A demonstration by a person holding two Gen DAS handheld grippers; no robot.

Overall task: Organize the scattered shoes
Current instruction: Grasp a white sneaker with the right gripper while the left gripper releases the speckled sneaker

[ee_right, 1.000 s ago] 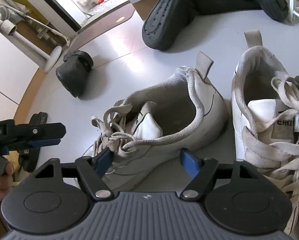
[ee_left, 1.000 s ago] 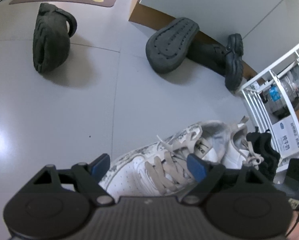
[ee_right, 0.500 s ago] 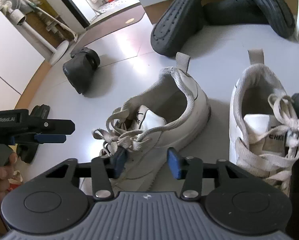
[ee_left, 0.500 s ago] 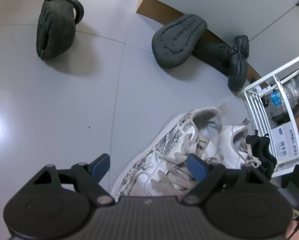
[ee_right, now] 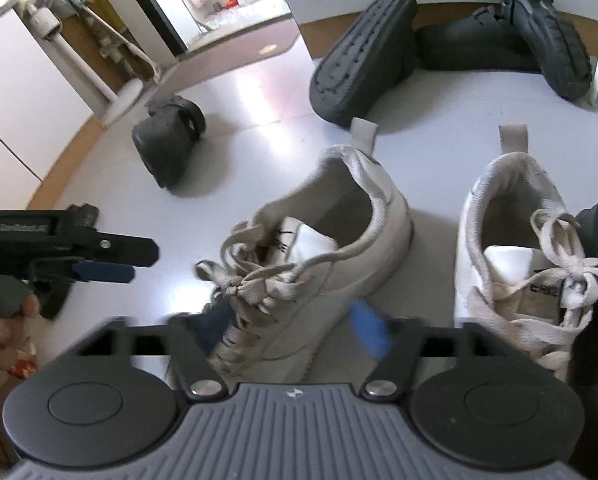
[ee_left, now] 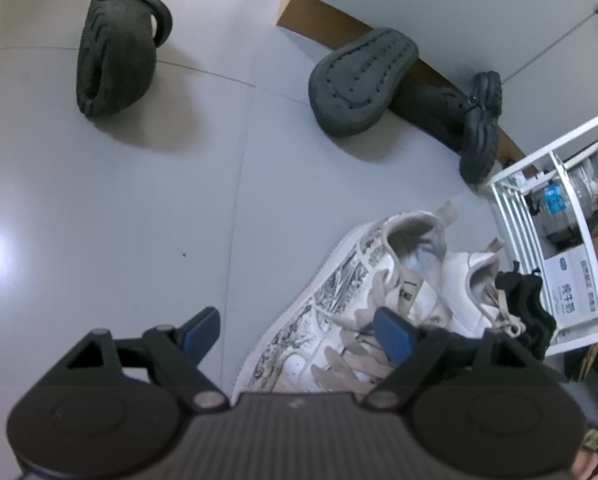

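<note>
A white sneaker with a grey print (ee_left: pixel 339 300) (ee_right: pixel 327 248) lies on the grey floor, leaning on its side, its laced front between my right gripper's jaws. My right gripper (ee_right: pixel 295 324) is opening; its blurred blue pads stand off the shoe. The matching white sneaker (ee_right: pixel 511 248) (ee_left: pixel 475 292) stands upright just to the right. My left gripper (ee_left: pixel 297 334) (ee_right: pixel 143 260) hangs open over bare floor left of the printed sneaker, holding nothing.
A dark clog (ee_left: pixel 115 64) (ee_right: pixel 167 140) lies at the far left. Another clog (ee_left: pixel 359 80) (ee_right: pixel 363 56) leans sole-out on the wall beside a black sandal (ee_left: pixel 479 128). A white wire rack (ee_left: pixel 539 184) stands right, with a black shoe (ee_left: pixel 527 304) before it.
My right gripper narrowed around the printed sneaker's laced front, then spread wide again. The sneaker slid right and away, out from between my left gripper's fingers.
</note>
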